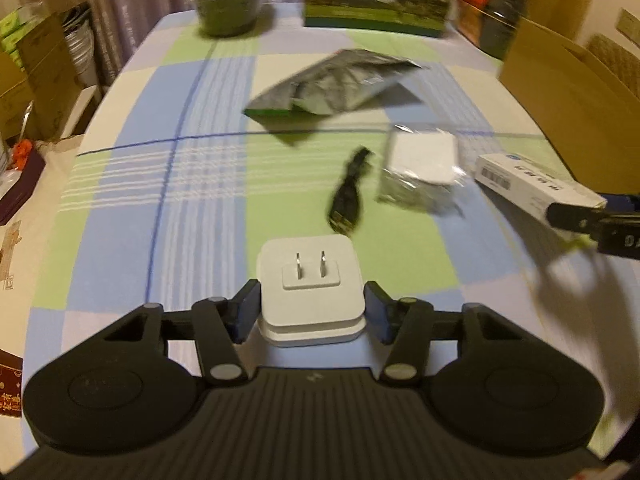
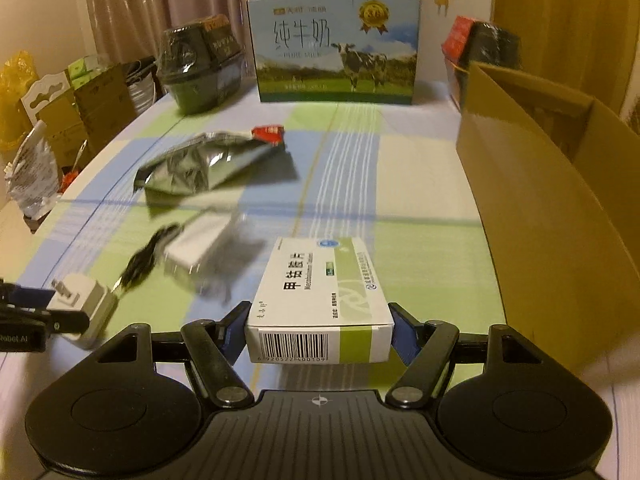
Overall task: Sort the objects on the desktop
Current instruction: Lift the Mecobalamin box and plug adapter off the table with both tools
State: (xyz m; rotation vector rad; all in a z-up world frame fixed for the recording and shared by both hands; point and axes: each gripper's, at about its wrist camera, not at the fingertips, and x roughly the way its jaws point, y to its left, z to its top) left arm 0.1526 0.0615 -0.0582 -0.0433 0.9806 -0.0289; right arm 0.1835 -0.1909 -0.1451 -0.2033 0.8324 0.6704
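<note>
My left gripper is shut on a white charger plug, whose two prongs face up and away. The same charger shows at the far left of the right wrist view, held above the checked tablecloth. My right gripper is shut on a white-and-green medicine box, barcode end toward the camera. That box also appears at the right edge of the left wrist view. On the cloth lie a silver foil bag, a black cable and a white item in a clear plastic bag.
An open cardboard box stands along the table's right side. At the back are a milk carton, a dark wrapped container and a red-and-black package. Boxes and bags crowd the floor left of the table.
</note>
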